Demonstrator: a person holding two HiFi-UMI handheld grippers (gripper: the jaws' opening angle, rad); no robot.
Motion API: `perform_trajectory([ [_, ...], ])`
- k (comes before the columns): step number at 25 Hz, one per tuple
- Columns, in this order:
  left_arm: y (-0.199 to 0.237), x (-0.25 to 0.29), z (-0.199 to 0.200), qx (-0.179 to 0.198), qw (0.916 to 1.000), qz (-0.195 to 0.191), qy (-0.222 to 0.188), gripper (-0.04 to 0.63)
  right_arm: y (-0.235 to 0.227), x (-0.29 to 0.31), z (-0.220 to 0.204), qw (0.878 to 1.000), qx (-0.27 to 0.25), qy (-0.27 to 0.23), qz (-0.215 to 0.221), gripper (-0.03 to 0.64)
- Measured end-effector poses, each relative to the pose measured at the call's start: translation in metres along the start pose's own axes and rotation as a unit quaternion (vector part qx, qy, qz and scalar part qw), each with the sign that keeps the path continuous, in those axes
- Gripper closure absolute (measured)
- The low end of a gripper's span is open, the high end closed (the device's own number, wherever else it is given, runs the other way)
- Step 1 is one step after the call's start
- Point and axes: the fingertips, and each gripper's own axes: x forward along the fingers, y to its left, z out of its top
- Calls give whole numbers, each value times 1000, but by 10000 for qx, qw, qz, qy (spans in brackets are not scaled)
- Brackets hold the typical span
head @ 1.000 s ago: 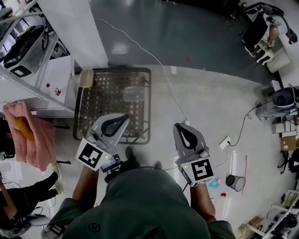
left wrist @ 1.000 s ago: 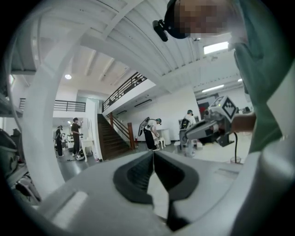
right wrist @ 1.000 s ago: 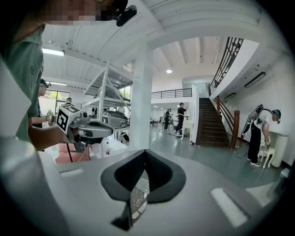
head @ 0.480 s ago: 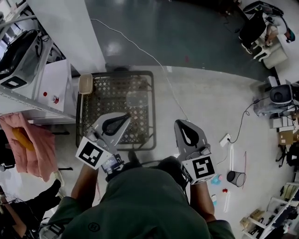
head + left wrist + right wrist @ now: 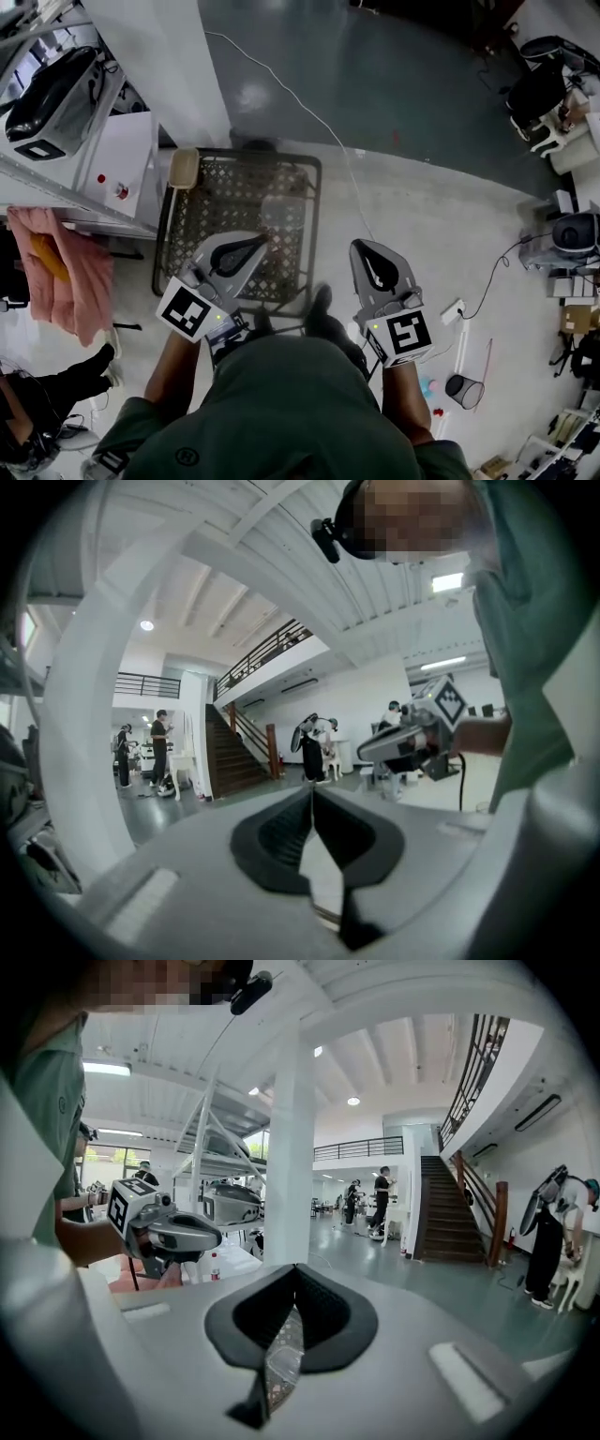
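**Two empty grippers held level above a wire basket on the floor**

Head view: the left gripper (image 5: 251,246) is seen over the near edge of the wire basket (image 5: 246,155), and the right gripper (image 5: 370,264) just off its near right corner. Both are aimed forward from the body, probably so that nothing is touched. The basket is stood on the floor (image 5: 422,216) where pale floor meets dark, with its open side up. It is nearly square, so no long axis can be told.
Left gripper view: the fingers (image 5: 281,836) are pressed together on nothing, and the hall is looked across, well above the basket.
Right gripper view: the fingers (image 5: 248,1321) are closed and empty too.
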Motion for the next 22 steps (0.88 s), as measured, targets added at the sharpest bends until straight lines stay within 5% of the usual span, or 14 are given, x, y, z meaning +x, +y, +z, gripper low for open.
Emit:
perform_trajectory([
  [10, 9, 78, 14, -51, 9980, 490, 395, 589, -88, 17, -6, 9980, 36, 70, 634, 611],
  [22, 25, 105, -4, -245, 9881, 1193, 941, 588, -121, 70, -20, 9880, 35, 80, 1545, 611],
])
